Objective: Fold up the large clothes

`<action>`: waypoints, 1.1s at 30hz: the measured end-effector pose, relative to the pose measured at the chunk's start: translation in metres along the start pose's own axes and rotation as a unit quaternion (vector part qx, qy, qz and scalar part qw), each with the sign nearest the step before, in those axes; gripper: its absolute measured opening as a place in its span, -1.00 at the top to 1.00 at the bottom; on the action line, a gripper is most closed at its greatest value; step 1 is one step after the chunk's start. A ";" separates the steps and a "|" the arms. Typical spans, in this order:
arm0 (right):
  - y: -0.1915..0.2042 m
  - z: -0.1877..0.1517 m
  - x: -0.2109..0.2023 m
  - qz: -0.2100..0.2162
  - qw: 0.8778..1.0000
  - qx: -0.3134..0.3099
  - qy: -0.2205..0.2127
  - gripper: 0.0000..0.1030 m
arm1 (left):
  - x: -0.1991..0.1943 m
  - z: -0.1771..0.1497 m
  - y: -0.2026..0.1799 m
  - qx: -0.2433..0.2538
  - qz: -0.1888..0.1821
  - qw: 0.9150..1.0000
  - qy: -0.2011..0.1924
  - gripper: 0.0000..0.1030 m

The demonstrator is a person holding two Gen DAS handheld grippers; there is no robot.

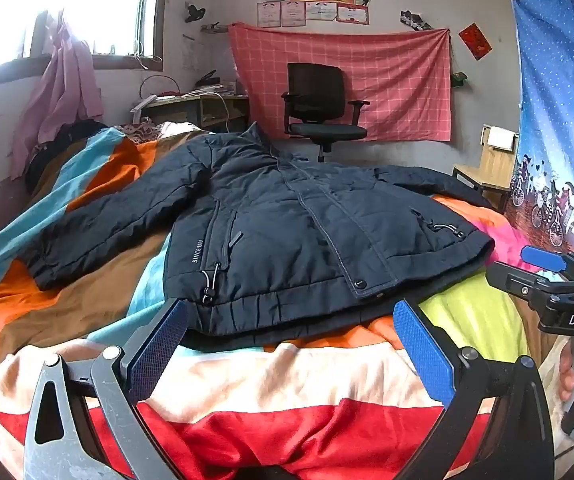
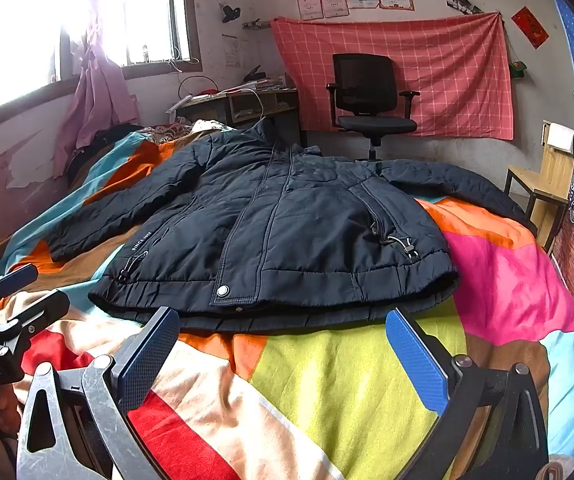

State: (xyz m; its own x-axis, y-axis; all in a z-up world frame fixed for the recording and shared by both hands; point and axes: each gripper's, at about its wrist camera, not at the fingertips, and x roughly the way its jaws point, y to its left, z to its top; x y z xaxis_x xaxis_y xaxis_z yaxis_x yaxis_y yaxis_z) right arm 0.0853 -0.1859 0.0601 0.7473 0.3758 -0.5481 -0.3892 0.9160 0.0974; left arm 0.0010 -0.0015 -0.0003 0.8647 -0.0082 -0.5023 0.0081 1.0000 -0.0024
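A dark navy padded jacket [image 1: 287,232] lies front up and zipped on a bed with a multicoloured striped blanket [image 1: 271,376]. Its sleeves spread out to the left and right, collar toward the far wall. My left gripper [image 1: 291,320] is open and empty, just short of the jacket's hem. My right gripper [image 2: 283,324] is open and empty, also just short of the hem [image 2: 287,320]. The right gripper also shows in the left wrist view [image 1: 547,276], to the right of the jacket. The left gripper shows at the left edge of the right wrist view [image 2: 11,300].
A black office chair [image 1: 319,108] stands beyond the bed before a pink checked cloth [image 1: 387,80] on the wall. A cluttered desk [image 1: 195,108] sits by the window. A wooden chair [image 1: 487,172] and a blue curtain [image 1: 559,120] are on the right.
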 end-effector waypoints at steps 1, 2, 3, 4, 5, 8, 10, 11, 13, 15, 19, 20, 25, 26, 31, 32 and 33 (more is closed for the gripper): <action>0.000 0.000 0.000 0.000 1.000 0.000 0.000 -1.00 | 0.002 0.000 -0.003 0.000 -0.001 1.000 0.000 -0.96; 0.000 0.000 0.000 0.000 1.000 0.000 0.000 -1.00 | 0.002 0.000 -0.001 0.000 -0.001 1.000 0.000 -0.96; 0.000 0.000 0.000 0.000 1.000 0.000 0.000 -1.00 | 0.003 0.000 -0.002 0.000 -0.001 1.000 0.000 -0.96; 0.000 0.000 0.000 0.000 1.000 0.000 0.000 -1.00 | 0.002 0.000 -0.001 -0.001 -0.002 1.000 0.000 -0.96; 0.000 0.000 0.000 0.000 1.000 0.000 0.000 -1.00 | 0.002 0.000 -0.001 -0.001 -0.001 1.000 0.000 -0.96; 0.000 0.000 0.000 0.000 1.000 0.000 0.000 -1.00 | 0.002 -0.001 -0.001 -0.001 -0.002 1.000 -0.001 -0.96; -0.001 0.000 0.001 0.000 1.000 0.001 0.001 -1.00 | 0.002 -0.001 -0.001 -0.001 -0.002 1.000 -0.001 -0.96; 0.000 0.000 0.001 0.000 1.000 0.001 0.000 -1.00 | 0.002 0.000 0.000 -0.001 -0.002 1.000 -0.001 -0.96; 0.000 0.000 0.000 0.000 1.000 0.001 0.001 -1.00 | 0.002 0.000 0.000 -0.001 -0.002 1.000 -0.001 -0.96; 0.000 0.000 0.000 0.000 1.000 0.001 0.001 -1.00 | 0.001 0.000 0.001 -0.001 -0.003 1.000 -0.001 -0.96; 0.000 0.000 0.000 0.001 1.000 0.001 0.001 -1.00 | 0.001 0.000 0.001 -0.001 -0.003 1.000 -0.001 -0.96; 0.000 0.000 0.000 0.001 1.000 0.001 0.000 -1.00 | 0.001 0.000 0.001 -0.001 -0.003 1.000 -0.001 -0.96; 0.000 0.000 0.000 0.001 1.000 0.001 0.000 -1.00 | 0.001 0.000 0.001 -0.001 -0.003 1.000 -0.001 -0.96; 0.000 0.000 0.000 0.001 1.000 0.001 0.000 -1.00 | 0.001 0.000 0.001 -0.001 -0.003 1.000 -0.001 -0.96; 0.000 0.000 0.000 0.001 1.000 0.002 0.001 -1.00 | 0.001 0.000 0.001 0.000 -0.003 1.000 -0.002 -0.96; 0.000 0.000 0.000 0.001 1.000 0.002 0.000 -1.00 | 0.001 0.000 0.002 0.000 -0.003 1.000 -0.001 -0.96; 0.000 0.000 0.000 0.001 1.000 0.002 0.000 -1.00 | 0.001 0.000 0.001 0.000 -0.003 1.000 -0.001 -0.96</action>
State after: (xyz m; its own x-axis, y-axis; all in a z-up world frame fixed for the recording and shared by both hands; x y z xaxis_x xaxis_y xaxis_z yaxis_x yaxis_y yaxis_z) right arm 0.0853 -0.1862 0.0605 0.7460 0.3775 -0.5486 -0.3888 0.9157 0.1015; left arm 0.0015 0.0000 -0.0010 0.8658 -0.0147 -0.5002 0.0133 0.9999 -0.0064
